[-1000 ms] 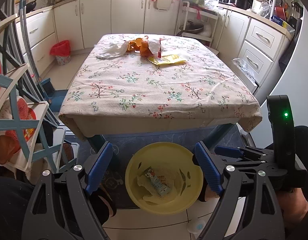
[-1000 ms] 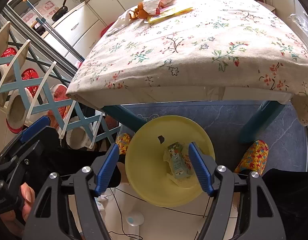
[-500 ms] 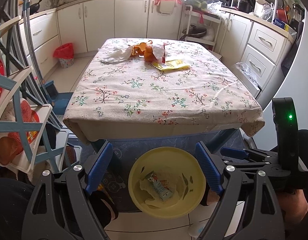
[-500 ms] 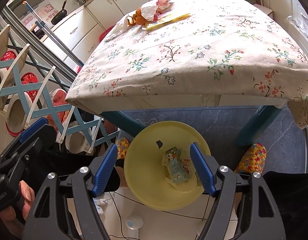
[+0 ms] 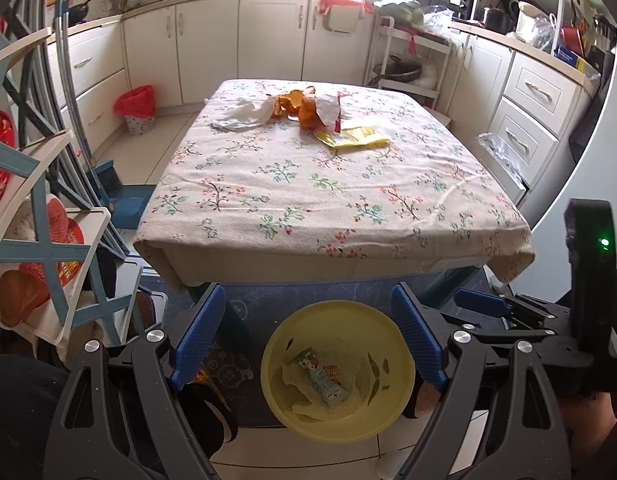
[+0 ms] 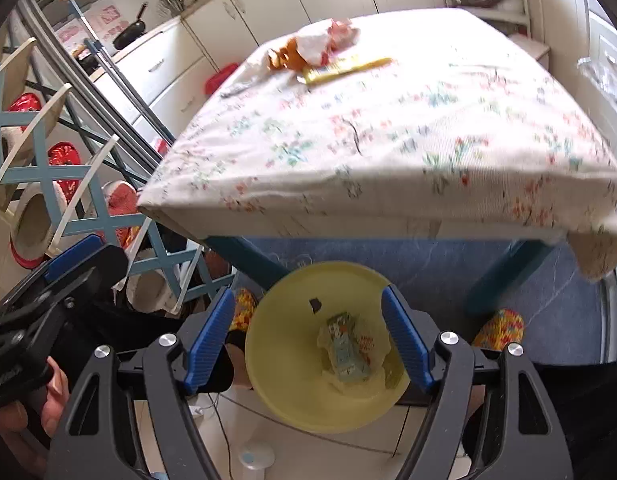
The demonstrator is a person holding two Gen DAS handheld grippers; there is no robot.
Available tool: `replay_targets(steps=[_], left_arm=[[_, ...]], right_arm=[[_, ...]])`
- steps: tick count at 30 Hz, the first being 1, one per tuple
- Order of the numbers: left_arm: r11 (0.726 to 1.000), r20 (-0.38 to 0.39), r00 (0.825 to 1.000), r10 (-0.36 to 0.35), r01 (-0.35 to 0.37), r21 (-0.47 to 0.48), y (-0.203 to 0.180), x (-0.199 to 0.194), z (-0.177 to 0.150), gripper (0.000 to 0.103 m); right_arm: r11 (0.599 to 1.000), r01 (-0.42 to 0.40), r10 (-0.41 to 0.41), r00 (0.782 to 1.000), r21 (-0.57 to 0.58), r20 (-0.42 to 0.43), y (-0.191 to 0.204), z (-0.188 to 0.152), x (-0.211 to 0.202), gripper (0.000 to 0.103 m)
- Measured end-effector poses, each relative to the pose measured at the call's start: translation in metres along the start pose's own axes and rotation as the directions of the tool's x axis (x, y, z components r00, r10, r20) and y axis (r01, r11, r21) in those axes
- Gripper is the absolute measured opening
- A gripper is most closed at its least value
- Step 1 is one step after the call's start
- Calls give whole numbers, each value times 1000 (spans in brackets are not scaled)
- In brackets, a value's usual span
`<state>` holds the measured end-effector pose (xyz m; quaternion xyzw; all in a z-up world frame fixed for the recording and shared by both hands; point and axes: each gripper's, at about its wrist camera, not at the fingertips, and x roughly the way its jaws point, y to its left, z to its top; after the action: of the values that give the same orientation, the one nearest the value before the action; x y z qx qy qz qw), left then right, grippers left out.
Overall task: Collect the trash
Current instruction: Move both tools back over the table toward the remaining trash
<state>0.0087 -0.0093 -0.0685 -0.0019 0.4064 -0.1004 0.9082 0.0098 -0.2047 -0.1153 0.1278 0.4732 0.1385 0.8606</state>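
A yellow bin (image 5: 337, 364) stands on the floor in front of the table, holding a small carton (image 5: 322, 376) and crumpled paper. It also shows in the right wrist view (image 6: 292, 368). Trash lies at the table's far end: white tissue (image 5: 244, 114), orange peel (image 5: 304, 108), a white wrapper (image 5: 328, 110) and a yellow packet (image 5: 354, 138). My left gripper (image 5: 308, 340) is open and empty above the bin. My right gripper (image 6: 308, 340) is open and empty above the bin too.
The table (image 5: 328, 192) has a floral cloth. A blue-and-white rack (image 5: 40, 248) with shoes stands at the left. A red-lined bin (image 5: 137, 110) sits by the far cabinets. Drawers (image 5: 528, 120) line the right side. Colourful slippers (image 6: 500, 328) lie under the table.
Both grippers have risen and tilted up, so the table top shows more and the bin sits lower in view. Both stay open and empty.
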Motion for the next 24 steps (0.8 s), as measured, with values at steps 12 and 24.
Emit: replay_targets(steps=[12,24], left_arm=[[999,38,999,15,-13,-46,16,4,36,83],[996,35,996,85,-84,-36,42,49,117,83]], right_arm=[[999,13,-7,991,-44,132,6,25,-19,74],[999,-8,15,987,-46,162,0,115,1,78]])
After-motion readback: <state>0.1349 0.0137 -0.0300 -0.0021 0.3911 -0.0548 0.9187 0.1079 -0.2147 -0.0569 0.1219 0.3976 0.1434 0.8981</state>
